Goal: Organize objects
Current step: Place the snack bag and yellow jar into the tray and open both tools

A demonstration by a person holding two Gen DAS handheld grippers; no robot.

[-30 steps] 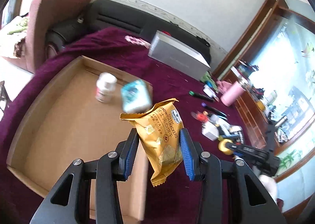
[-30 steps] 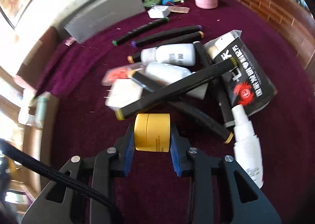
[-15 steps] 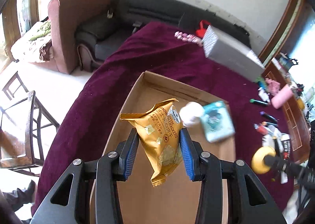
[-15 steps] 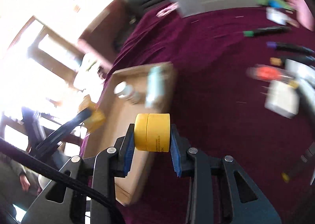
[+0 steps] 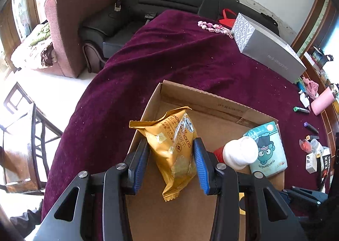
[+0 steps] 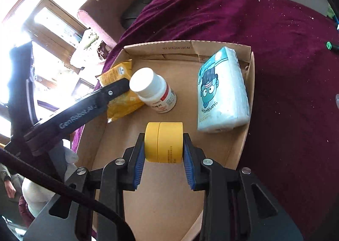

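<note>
My left gripper (image 5: 172, 162) is shut on a yellow cracker packet (image 5: 169, 145) and holds it over the left part of the open cardboard box (image 5: 203, 95). My right gripper (image 6: 163, 157) is shut on a yellow tape roll (image 6: 163, 144) above the box (image 6: 251, 84), near its front. Inside the box stand a white pill bottle (image 6: 151, 90) with a red label and a light blue tissue pack (image 6: 222, 90). In the right wrist view the left gripper (image 6: 110, 92) reaches in from the left with the cracker packet (image 6: 118, 101) beside the bottle.
The box sits on a dark purple cloth (image 5: 180, 59). A long grey carton (image 5: 267, 50) and a pink bead string (image 5: 214, 27) lie at the back. Markers, small bottles and a pink tumbler (image 5: 321, 101) crowd the right. A sofa (image 5: 148, 8) and a chair (image 5: 27, 141) stand off the table's left edge.
Both grippers have travelled from the cluttered right side to above the cardboard box, each keeping its grip. The left one has sunk closer to the box's left wall.
</note>
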